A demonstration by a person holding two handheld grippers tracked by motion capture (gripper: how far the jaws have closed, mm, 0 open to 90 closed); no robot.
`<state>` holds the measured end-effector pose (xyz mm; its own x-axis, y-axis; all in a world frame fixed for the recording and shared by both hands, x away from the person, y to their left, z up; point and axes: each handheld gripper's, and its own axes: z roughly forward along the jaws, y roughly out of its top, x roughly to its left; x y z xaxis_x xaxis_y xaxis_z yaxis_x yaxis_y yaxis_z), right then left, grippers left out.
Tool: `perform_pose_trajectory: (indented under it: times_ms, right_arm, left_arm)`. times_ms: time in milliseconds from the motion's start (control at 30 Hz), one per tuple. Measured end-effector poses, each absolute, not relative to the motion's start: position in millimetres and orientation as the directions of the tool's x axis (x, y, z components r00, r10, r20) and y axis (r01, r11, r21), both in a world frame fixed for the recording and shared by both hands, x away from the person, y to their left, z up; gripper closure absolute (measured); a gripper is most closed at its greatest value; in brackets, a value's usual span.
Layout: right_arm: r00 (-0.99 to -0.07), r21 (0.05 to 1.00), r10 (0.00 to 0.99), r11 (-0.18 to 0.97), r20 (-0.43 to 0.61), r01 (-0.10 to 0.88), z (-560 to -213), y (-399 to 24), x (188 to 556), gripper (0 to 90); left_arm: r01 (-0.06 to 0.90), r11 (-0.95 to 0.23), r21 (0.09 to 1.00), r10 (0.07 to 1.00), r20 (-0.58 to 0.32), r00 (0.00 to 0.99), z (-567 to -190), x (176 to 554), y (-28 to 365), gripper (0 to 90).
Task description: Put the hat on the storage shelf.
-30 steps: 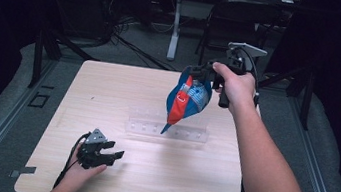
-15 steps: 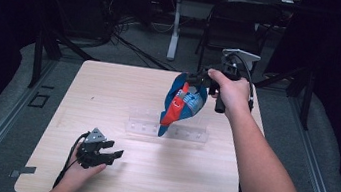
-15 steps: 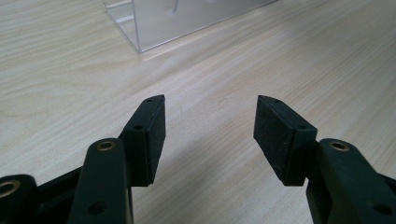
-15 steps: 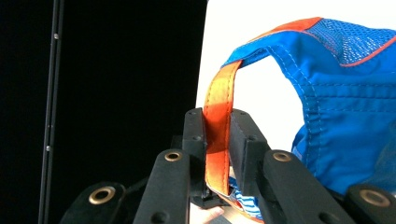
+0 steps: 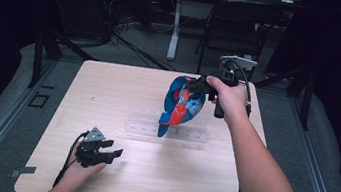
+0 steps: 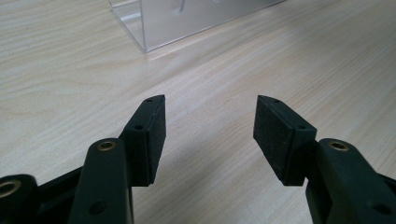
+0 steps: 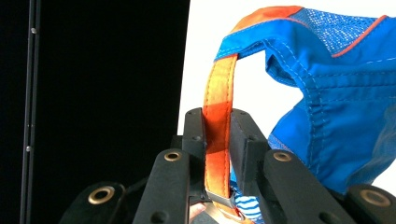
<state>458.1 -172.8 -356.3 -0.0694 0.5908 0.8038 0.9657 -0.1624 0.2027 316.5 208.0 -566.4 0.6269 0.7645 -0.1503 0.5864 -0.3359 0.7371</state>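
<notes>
Orange strap (image 7: 218, 116) pinched, R gripper (image 7: 217, 140) | L gripper (image 6: 208, 128) agape, table (image 6: 70, 70)

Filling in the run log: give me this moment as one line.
right gripper: shut on orange strap | blue bag: hanging above clear rack | left gripper: open, low over table

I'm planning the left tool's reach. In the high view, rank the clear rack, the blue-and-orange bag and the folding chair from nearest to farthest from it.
From the left tool, at the table's near left:
1. Clear rack, lying mid-table, up and to its right.
2. Blue-and-orange bag, hanging from the right tool above the rack's right part.
3. Folding chair, on the floor beyond the table's far edge.
</notes>
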Motion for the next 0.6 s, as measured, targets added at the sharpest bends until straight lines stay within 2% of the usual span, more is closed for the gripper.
perform_pose_trajectory:
  times_ms: [600]
  right_arm:
    - [-0.064,0.195,0.614,-0.149,0.787,0.969,-366.6,-175.1,457.4,77.5]
  left_arm:
    - [0.588,-0.334,0.736,0.766,-0.152,0.625,-565.9,316.6,210.9,45.0]
